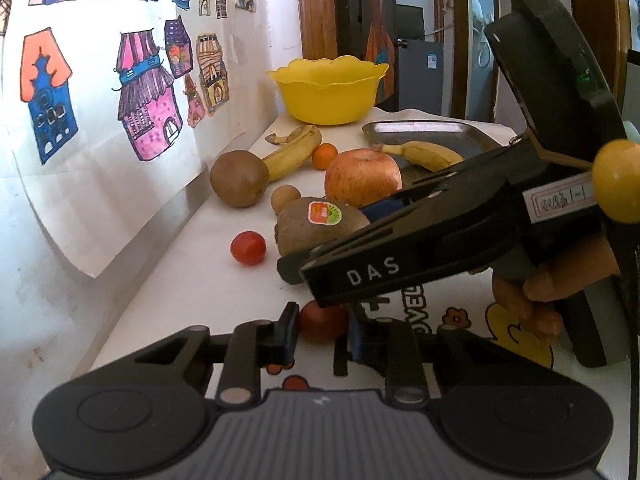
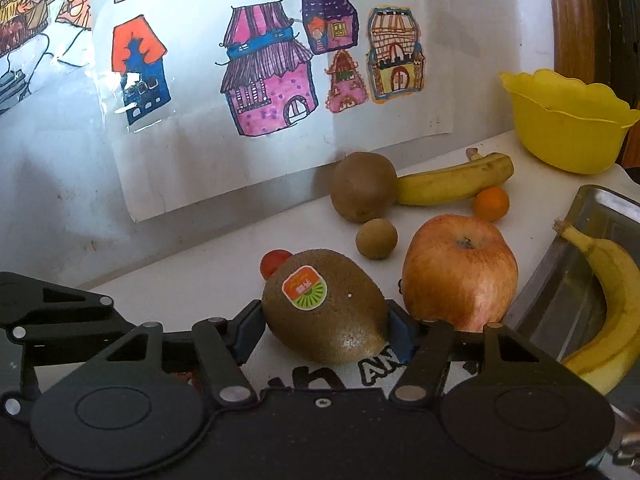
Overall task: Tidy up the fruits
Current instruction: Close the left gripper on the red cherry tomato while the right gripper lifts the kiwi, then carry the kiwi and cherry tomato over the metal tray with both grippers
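Note:
My right gripper (image 2: pixel 324 326) is shut on a kiwi with a sticker (image 2: pixel 326 306), low over the white table; the kiwi also shows in the left wrist view (image 1: pixel 320 226). My left gripper (image 1: pixel 322 330) is shut on a small red tomato (image 1: pixel 322 320) near the table's front. An apple (image 2: pixel 460 272), a second kiwi (image 2: pixel 362 186), a small brown fruit (image 2: pixel 377 238), a small orange (image 2: pixel 491 203), a banana (image 2: pixel 452 182) and another tomato (image 1: pixel 248 247) lie on the table. A second banana (image 2: pixel 612 308) lies in a metal tray (image 2: pixel 588 216). A yellow bowl (image 2: pixel 568 132) stands at the back.
A wall with taped drawings of houses (image 2: pixel 272 76) runs along the table's left side. The right hand-held gripper's body (image 1: pixel 460 236) crosses the left wrist view. Printed lettering (image 2: pixel 376 368) marks the tabletop by the grippers.

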The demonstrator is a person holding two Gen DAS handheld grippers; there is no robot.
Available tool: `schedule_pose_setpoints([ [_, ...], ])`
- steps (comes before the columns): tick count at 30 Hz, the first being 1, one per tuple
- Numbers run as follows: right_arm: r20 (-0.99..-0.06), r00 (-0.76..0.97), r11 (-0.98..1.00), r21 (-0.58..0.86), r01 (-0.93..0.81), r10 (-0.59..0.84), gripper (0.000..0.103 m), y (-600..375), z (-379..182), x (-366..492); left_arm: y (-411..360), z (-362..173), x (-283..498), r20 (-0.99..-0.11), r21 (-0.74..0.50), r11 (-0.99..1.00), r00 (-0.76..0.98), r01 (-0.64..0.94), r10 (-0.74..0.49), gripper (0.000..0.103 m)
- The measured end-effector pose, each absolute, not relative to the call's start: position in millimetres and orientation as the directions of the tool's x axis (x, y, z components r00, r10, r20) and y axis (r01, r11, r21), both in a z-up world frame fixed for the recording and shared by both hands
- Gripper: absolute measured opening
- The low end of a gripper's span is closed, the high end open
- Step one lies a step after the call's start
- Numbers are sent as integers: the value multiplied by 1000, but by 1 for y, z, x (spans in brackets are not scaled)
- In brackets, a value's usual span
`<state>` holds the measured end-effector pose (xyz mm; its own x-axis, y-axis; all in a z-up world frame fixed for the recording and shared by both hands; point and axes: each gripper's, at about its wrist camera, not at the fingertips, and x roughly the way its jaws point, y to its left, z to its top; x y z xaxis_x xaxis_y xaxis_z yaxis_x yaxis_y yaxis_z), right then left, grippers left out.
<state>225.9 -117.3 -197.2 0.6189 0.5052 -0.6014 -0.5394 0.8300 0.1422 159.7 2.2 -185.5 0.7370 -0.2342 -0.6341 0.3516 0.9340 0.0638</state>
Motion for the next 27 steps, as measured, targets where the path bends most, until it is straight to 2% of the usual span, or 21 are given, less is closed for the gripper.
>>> schedule_pose_setpoints([
  [17,-579,654,866,223,-448,487,65,-196,-187,152,-12,-168,134,-630,73,945,749,320,-205,27],
  [27,-542,723,903,248,-350,429,65,-274,-182,118,-61,-153,145,-627,-38,935,720,353,-298,27],
])
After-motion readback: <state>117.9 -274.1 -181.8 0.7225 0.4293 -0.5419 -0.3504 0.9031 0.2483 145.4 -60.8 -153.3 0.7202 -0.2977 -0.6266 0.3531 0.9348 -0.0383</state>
